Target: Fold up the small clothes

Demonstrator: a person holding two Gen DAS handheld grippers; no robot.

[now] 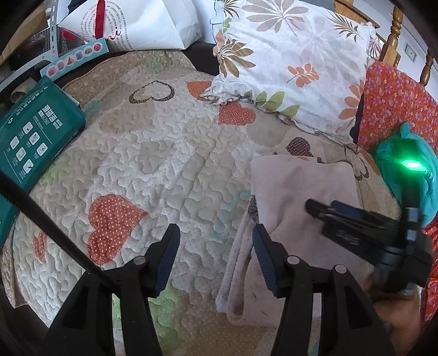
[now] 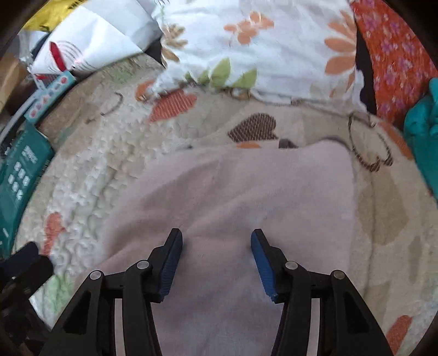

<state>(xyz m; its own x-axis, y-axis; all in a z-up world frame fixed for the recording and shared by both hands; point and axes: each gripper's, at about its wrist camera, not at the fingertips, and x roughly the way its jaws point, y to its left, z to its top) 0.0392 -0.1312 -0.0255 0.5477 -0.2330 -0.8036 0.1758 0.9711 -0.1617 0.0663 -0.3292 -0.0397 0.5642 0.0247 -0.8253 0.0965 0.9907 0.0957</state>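
Pink garment (image 2: 246,197) lies flat on the quilted bedspread (image 1: 153,175), already folded over w/ a straight far edge; a loose strip of the same cloth (image 1: 235,273) hangs out along its left side, near end. It sits on the right half of the bed, just near of the floral pillow (image 1: 295,63).

Right gripper (image 2: 216,238) hangs over the middle of the pink cloth, jaws about halfway apart, nothing pinched btwn them; whether the tips touch the fabric I can't tell, the pic is blurred. From the left cam that same tool (image 1: 320,208) comes in from the right, over the garment, a green light lit on its body and a hand under it at the near right.

Left gripper (image 1: 216,235) is just left of the garment, over bare quilt. Its jaws stand about half open too, w/ nothing in them; its right finger (image 1: 262,254) is at the garment's left edge, over the loose strip.

Further out: orange flowered cushion (image 1: 397,109) at the far right, w/ a teal cloth (image 1: 394,153) bunched just near of it. On the left edge of the bed lies a green pack (image 1: 35,134) w/ white icons. Beyond it, far left, a white paper bag (image 1: 142,24) and a pale blue card strip (image 1: 74,60).
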